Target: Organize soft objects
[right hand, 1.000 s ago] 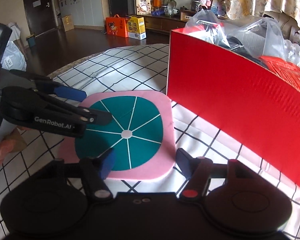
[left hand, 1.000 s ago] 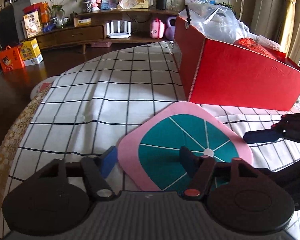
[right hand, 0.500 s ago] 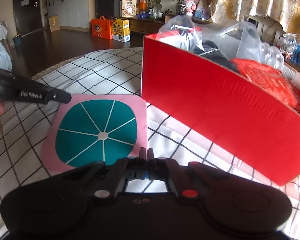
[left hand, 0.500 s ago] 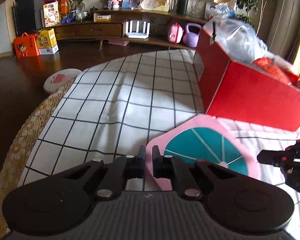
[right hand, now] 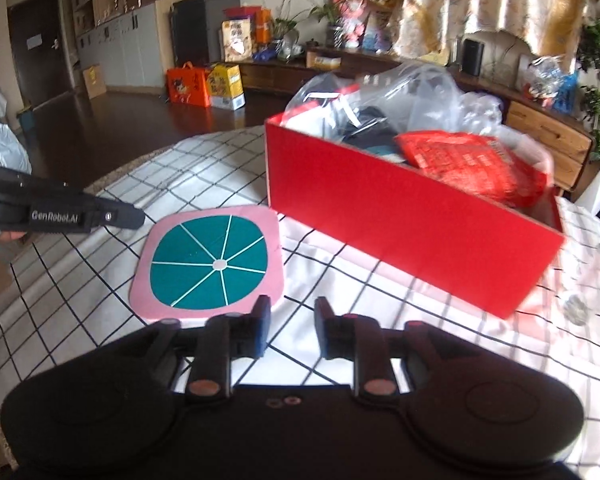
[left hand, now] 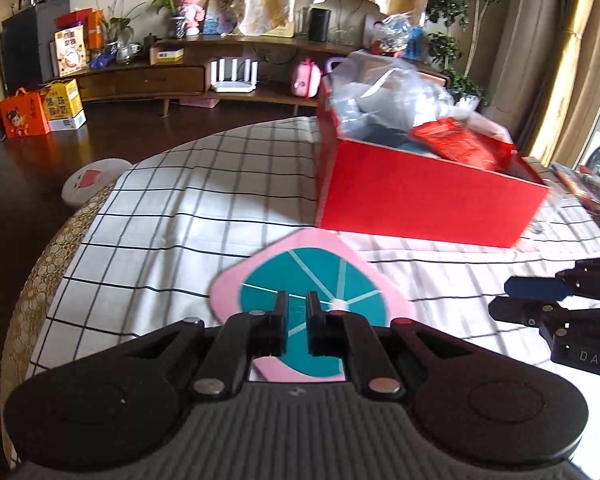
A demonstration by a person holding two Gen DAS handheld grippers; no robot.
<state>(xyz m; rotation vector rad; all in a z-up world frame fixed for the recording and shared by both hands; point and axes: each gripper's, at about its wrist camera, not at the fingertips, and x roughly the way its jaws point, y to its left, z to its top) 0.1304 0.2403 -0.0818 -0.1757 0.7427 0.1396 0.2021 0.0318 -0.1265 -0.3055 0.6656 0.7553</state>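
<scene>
A pink square mat with a teal centre lies flat on the checked tablecloth, near the table's left edge and just beside the near-left corner of the red box; a thin strip of cloth shows between mat and box in the right wrist view. White lines radiate across the teal patch from a small pale dot.

The left gripper hangs low over the mat's near part, its jaws drawn almost together with only a narrow slit between them and nothing held in that slit. Whether its tips touch the mat is hard to tell from the left wrist view, which is somewhat blurred.

The right gripper sits off the mat's near-right corner, above bare cloth, with its jaws apart and empty. Its left fingertip overlaps the mat's edge in the view.

The box stands toward the far-right part of the table and is heaped with clear plastic bags and a red printed bag. Beyond the table's far edge, a low wooden cabinet runs along the wall above dark floor.
</scene>
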